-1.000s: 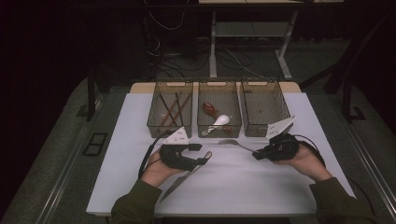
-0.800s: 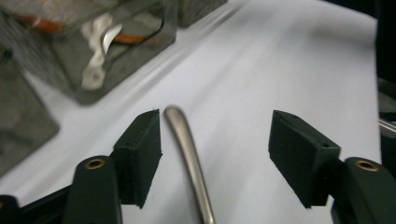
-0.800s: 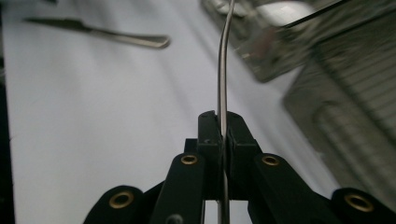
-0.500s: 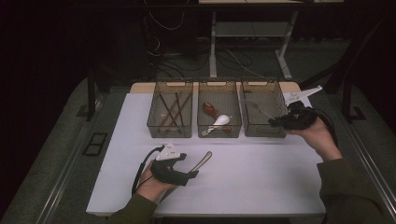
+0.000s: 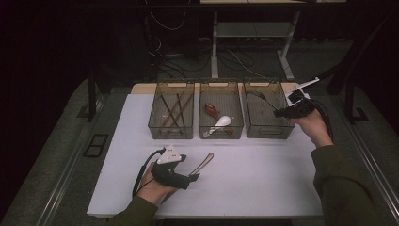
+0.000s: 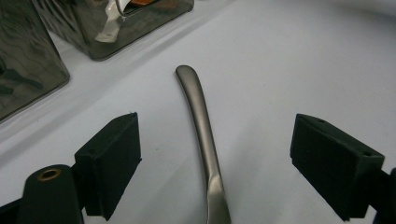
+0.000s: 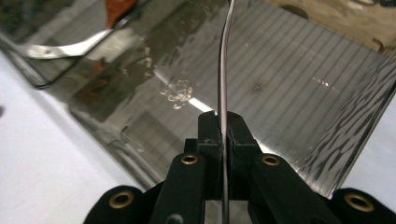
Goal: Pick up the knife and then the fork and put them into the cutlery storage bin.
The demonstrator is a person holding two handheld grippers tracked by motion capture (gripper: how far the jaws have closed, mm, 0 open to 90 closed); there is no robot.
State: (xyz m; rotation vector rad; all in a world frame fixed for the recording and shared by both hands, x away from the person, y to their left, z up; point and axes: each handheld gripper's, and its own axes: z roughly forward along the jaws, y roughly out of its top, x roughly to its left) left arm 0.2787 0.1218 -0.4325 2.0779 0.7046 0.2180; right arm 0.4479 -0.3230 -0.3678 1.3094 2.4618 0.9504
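Lower centre of the high view, nearest us: our left gripper (image 5: pixel 194 178) sits low on the white table top (image 5: pixel 263 179), held by a hand in an olive sleeve. Its jaws have just been opening and now stand wide. In the left gripper view the two black pads (image 6: pixel 109 156) are well apart, and a matte grey metal utensil handle (image 6: pixel 201 135) lies flat on the table between them, touched by neither. In the high view that handle runs up and right from the gripper toward frame centre.

Further up, mid-frame, we see three smoky transparent plastic bins in a row. The left bin (image 5: pixel 154 126) holds dark brown chopsticks (image 5: pixel 172 109). The middle bin (image 5: pixel 237 126) holds a white spoon (image 5: pixel 220 124) and a reddish-brown spoon (image 5: pixel 211 110).

Right of centre, upper part of the high view: our right gripper (image 5: pixel 277 113) hangs over the right edge of the right bin (image 5: pixel 268 133). Its jaws are clamped tight on a thin silver metal utensil (image 7: pixel 223 88), edge-on in the right gripper view, its shaft running from the pads toward the top of frame over the bin's ribbed floor. In the high view its far end (image 5: pixel 258 95) reaches over the upper left part of that bin. We cannot tell which kind of utensil it is.
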